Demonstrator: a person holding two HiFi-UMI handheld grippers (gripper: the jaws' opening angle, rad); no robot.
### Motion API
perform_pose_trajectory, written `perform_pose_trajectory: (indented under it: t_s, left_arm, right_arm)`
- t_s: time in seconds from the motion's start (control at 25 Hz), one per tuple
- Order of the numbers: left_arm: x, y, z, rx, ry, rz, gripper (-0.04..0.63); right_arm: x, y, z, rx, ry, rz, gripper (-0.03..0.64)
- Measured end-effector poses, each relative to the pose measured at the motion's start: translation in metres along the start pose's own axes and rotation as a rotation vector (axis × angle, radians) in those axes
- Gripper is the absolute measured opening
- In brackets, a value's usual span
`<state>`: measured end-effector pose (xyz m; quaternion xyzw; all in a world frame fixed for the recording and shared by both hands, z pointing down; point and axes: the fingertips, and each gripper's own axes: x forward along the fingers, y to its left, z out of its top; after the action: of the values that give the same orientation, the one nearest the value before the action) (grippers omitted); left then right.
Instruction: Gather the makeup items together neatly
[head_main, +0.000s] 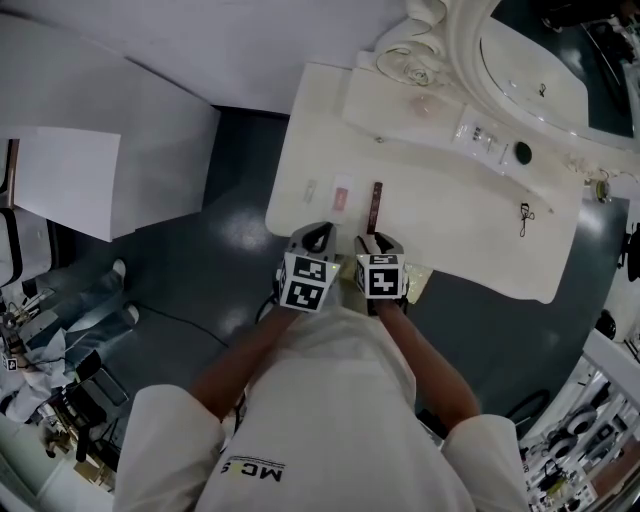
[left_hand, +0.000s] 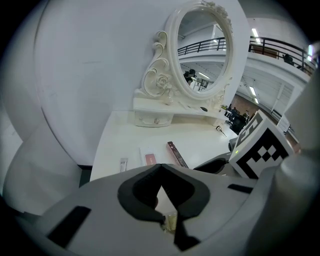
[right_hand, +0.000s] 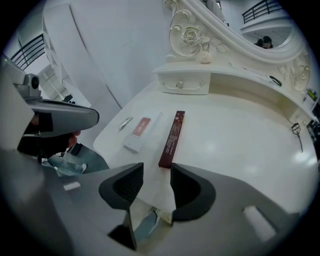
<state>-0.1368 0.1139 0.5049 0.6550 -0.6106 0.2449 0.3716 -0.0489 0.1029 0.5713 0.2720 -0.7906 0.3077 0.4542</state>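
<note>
The left gripper (left_hand: 161, 171) has its dark jaws pinched together with nothing in them. Just past them, on the glossy white vanity tabletop (left_hand: 200, 136), a long dark maroon box (left_hand: 177, 153), a flat pink-labelled white case (left_hand: 150, 159) and a little silver tube (left_hand: 123, 163) lie side by side. An ornate white oval mirror (left_hand: 170, 55) stands at the back.

A glossy cream-white dressing table with rounded corners (head_main: 470, 230) stands on a dark blue-grey floor (head_main: 225, 240), its back against a plain white wall (left_hand: 95, 65). At the rear, a low shelf with a small drawer (left_hand: 155, 114) carries an oval mirror in a carved, scrolled white frame (left_hand: 202, 50). To the right, a balcony with dark railings (left_hand: 280, 47) runs beneath bright ceiling strip lights (left_hand: 255, 33).
</note>
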Motion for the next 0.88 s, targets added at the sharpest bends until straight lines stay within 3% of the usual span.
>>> perform_pose_trajectory:
  t_s: [0.56,0.88]
  left_arm:
    - [-0.001,0.001,0.003,-0.003,0.001,-0.006,0.009]
    - [0.004,-0.017,0.009,0.049,-0.005,-0.037,0.009]
  right_arm:
    - [0.0,0.004,0.003,0.012,0.016,-0.019,0.163]
    - [-0.024,-0.027,0.007,0.059,-0.096,-0.097,0.129]
